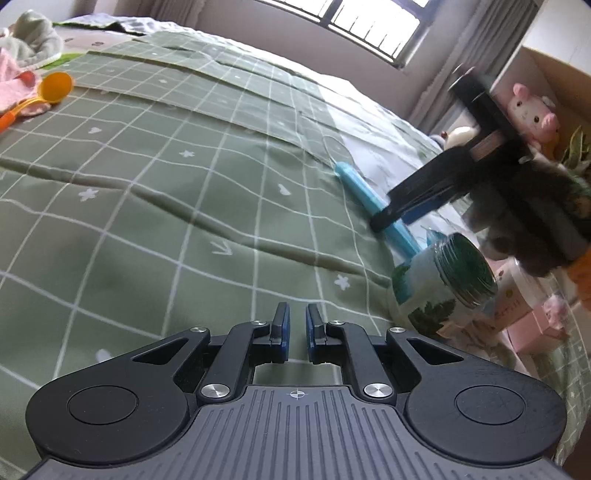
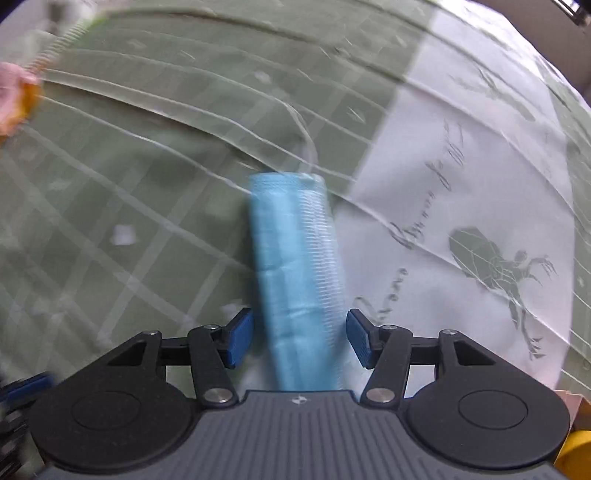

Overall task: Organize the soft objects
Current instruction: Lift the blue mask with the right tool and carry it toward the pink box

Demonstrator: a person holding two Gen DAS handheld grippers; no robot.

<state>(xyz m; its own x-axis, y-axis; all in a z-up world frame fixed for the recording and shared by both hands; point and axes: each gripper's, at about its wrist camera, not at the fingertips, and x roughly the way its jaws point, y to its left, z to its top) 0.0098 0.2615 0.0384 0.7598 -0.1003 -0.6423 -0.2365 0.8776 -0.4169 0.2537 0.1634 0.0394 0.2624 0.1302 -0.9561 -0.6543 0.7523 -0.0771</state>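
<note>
Bedroom job, all on a bed (image 1: 155, 192) with a green checked cover, no bench anywhere. Right tool (image 2: 300, 338) was spread wide, pads on either side of a blue roll (image 2: 295, 266) that ran straight out ahead of it between the fingers. Not touching it as far as I could tell, though that view was pretty blurred. My guess is it was lined up lengthwise like that so the pads could close across the roll's narrow side, which should squash easily being soft.

Left tool (image 1: 297, 328) was nearly pressed together, just a slim gap between the pads, nothing in it, hovering low over the cover. Looked like it was simply parked out of the way.

From the left view, a jar (image 1: 439, 284) lay tipped on its side just right of that tool, near the roll's closer end. Far ahead to the left were a pink cloth (image 1: 14, 79) and an orange scoop (image 1: 55, 88). A pink pig plush (image 1: 533, 110) sat off right by the window (image 1: 369, 26). A white printed patch of cover lay right of the roll.
</note>
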